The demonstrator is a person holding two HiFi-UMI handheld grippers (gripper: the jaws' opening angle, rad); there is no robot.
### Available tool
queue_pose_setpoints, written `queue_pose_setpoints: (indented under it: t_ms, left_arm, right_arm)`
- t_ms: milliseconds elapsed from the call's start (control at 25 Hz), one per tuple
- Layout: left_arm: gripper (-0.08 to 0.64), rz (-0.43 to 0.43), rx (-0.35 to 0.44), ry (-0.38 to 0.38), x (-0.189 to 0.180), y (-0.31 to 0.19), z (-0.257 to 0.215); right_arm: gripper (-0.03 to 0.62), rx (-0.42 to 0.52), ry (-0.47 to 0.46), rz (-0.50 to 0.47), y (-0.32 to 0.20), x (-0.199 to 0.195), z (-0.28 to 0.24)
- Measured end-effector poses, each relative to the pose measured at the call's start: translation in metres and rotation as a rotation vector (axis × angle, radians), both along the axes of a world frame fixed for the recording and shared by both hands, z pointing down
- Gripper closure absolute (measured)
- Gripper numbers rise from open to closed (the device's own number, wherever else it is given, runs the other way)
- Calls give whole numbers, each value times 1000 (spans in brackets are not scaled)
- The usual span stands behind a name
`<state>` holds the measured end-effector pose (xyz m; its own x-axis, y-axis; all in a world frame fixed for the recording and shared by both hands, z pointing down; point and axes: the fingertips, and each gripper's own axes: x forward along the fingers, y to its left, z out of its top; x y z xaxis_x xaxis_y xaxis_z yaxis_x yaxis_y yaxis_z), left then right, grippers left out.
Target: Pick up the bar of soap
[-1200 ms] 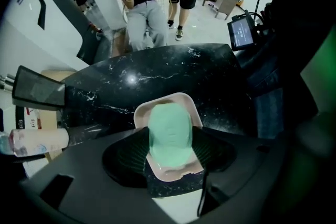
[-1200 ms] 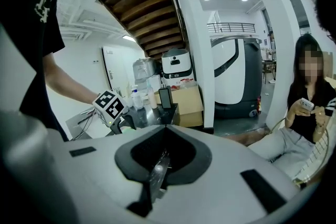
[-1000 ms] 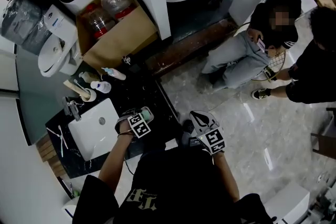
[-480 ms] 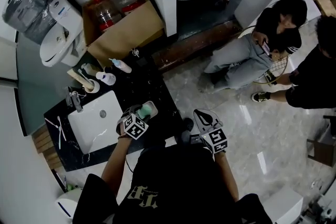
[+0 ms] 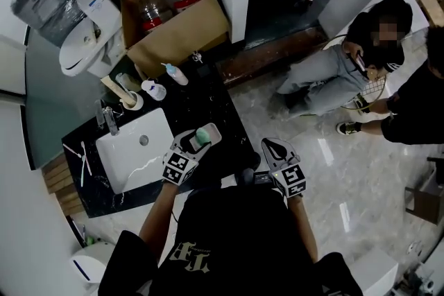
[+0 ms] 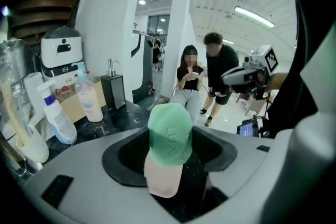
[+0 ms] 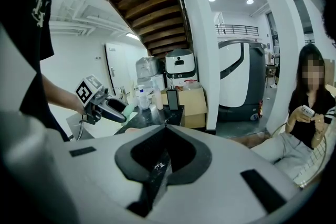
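Note:
The bar of soap (image 6: 169, 135) is green with a pale pink piece below it, and it stands upright between the jaws of my left gripper (image 6: 169, 152). The left gripper is shut on it. In the head view the soap (image 5: 202, 136) shows at the tip of the left gripper (image 5: 194, 142), over a white soap dish (image 5: 214, 129) on the black counter (image 5: 208, 104). My right gripper (image 7: 165, 131) is shut with nothing in it. It hangs to the right of the counter, over the pale floor (image 5: 274, 147).
A white sink (image 5: 135, 149) with a faucet (image 5: 107, 120) lies left of the soap dish. Bottles (image 5: 154, 89) and a black dispenser (image 6: 113, 91) stand at the counter's far end, before a cardboard box (image 5: 177, 31). A seated person (image 5: 333, 69) and another standing are at the right.
The head view has shifted, so the counter sits higher and more to the right. My left gripper stays shut on the soap by the dish. The right gripper has hardly moved.

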<state>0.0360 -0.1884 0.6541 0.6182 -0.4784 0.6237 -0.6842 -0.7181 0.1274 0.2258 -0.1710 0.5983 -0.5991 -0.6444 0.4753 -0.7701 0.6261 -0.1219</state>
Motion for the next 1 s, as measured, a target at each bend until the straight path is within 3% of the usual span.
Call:
queue_pose_setpoints:
  t_ms: [440,720,1000]
  left_arm:
    - [298,-28,202,311,4,11,-104]
    - [298,-19,304,460,10,20,-164]
    - [298,21,391,537,20,29,-205]
  right_arm:
    - [584,73,14,-3,-2,-16,-24]
    - [584,109,13,-25,1,-28,-39]
    - [584,146,5,-29,4,-30,-53]
